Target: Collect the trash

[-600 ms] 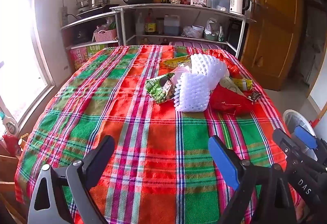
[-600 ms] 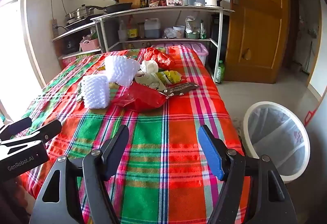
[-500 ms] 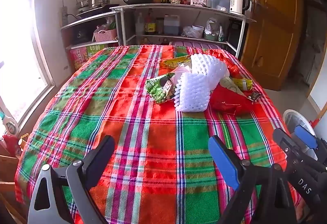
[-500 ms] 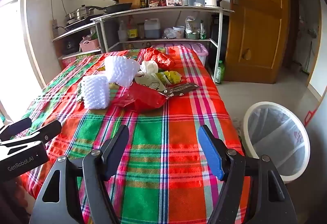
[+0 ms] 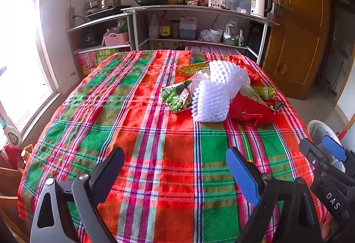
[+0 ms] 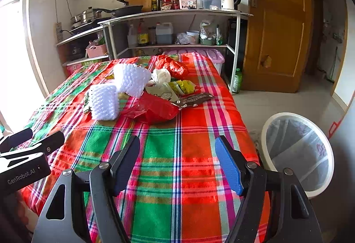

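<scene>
Grippers, two, handles cut off at frame bottom. Left gripper and right gripper: jaws spread wide, nothing between, both level above the plaid tablecloth. Trash pile well ahead of both: white foam nets, red bag, crumpled wrappers, partly overlapping. Lined bin right of right jaws.

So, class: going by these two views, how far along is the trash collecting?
Nothing looks done: the bin beside the table seems to hold only its liner. Nothing is in hand; the left hand-held gripper and right hand-held gripper are open and empty. All is left: foam nets, red bag, and snack wrappers lie piled on the plaid cloth.
</scene>
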The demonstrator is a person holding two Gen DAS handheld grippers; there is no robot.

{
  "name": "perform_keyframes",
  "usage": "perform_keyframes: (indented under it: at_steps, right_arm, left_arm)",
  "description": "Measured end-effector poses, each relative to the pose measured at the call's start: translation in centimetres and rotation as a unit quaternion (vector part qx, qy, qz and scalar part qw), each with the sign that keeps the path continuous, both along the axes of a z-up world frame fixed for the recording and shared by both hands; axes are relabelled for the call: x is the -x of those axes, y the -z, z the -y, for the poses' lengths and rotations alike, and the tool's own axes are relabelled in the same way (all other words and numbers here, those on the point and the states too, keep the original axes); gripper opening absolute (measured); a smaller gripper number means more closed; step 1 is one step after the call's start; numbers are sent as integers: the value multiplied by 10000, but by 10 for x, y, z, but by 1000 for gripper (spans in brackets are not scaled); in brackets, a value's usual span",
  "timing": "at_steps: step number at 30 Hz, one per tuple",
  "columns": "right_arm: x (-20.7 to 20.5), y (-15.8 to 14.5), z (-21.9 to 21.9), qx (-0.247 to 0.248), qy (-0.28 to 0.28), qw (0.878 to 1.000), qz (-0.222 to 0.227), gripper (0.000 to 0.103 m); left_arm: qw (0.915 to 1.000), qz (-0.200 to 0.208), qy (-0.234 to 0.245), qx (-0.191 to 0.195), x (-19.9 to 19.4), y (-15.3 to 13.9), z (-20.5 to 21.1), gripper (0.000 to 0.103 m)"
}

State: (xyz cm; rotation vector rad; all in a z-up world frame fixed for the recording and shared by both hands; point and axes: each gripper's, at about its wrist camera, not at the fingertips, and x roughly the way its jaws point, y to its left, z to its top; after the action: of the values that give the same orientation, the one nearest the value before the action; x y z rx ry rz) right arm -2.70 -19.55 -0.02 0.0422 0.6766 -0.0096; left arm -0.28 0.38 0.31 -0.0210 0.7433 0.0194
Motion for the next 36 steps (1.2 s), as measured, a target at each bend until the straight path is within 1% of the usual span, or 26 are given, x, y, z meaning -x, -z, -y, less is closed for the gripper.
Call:
perform_keyframes:
  at_steps: [36]
  right_arm:
    - [4,-4,1,46,11,10000,60,71]
  left_arm:
    - [10000,61,-21,-49,5,-7,1,94]
